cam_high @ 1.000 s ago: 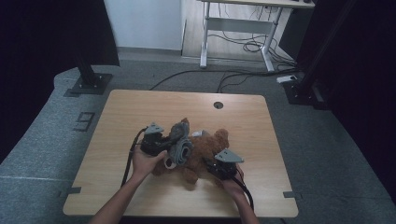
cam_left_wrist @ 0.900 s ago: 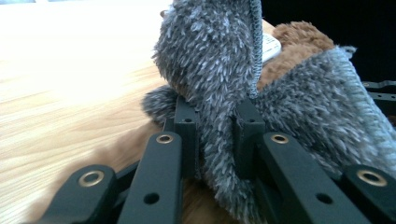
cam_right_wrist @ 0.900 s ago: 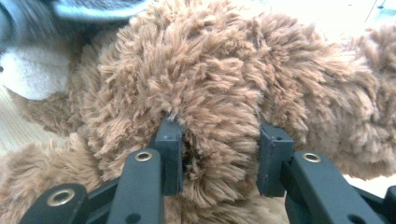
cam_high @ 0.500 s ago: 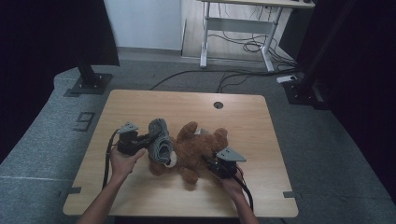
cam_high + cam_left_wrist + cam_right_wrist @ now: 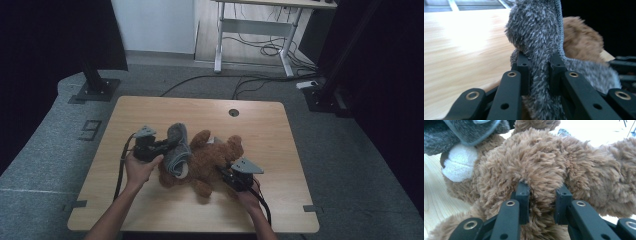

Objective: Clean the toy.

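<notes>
Since a second ago the grey knitted garment (image 5: 176, 147) has been drawn off toward the bear's head, and the left gripper (image 5: 162, 146) has shifted outward to the bench's left with it; the right gripper's fingers have just been closing, with brown fur between them. The teddy bear (image 5: 210, 162) lies on its back at the middle of the bench (image 5: 150, 107), the garment bunched over its head and muzzle. In the left gripper view the fingers (image 5: 524, 72) are clenched on a fold of the fuzzy grey cloth (image 5: 536, 37). In the right gripper view the fingers (image 5: 522, 195) are clamped into the bear's (image 5: 544, 165) thick pile, pinning the body.

My worry is the stretch: the cloth looks soft and springy, with a stitched hem, and it could snag on the bear's round head or ears. Pull harder and the whole bear may slide or lift, since the right gripper (image 5: 231, 176) seems to pinch mostly loose plush. The thin fold could also slip free.
</notes>
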`<state>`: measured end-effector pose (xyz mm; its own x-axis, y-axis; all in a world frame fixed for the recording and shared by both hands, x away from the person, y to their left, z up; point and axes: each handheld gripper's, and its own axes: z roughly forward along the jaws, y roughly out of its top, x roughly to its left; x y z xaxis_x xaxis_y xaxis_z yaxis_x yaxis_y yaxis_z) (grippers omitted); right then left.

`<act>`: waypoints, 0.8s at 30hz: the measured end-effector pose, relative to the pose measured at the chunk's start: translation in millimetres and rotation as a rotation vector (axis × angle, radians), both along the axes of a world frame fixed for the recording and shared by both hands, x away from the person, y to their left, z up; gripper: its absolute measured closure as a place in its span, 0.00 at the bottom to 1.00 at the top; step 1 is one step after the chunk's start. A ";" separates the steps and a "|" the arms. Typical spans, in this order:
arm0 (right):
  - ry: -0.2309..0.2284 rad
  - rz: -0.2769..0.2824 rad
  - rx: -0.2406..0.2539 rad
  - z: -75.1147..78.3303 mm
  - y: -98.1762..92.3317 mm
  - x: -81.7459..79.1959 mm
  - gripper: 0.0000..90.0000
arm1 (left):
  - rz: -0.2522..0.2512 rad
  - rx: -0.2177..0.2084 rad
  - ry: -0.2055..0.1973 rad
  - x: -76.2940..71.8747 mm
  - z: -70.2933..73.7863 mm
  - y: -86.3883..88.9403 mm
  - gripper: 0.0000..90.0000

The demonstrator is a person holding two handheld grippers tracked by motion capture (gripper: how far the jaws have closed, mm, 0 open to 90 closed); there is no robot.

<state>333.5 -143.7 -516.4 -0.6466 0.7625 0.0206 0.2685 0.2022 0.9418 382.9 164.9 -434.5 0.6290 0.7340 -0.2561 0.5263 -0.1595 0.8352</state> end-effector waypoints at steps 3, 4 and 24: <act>-0.007 0.004 -0.012 -1.1 -0.4 -0.9 0.79 | -0.028 0.009 0.005 4.2 1.0 -19.7 0.84; -0.007 0.004 -0.012 -1.1 -0.4 -0.9 0.79 | -0.045 0.013 0.013 6.4 0.8 -30.4 0.84; 0.015 0.004 -0.032 -7.1 -3.3 -4.6 0.78 | -0.037 0.169 0.001 6.0 -16.4 -58.4 0.84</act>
<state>328.9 -147.0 -523.4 -0.6497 0.7602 0.0056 0.2816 0.2338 0.9306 388.9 106.5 -450.9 0.6561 0.7431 -0.1318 0.5183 -0.3167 0.7944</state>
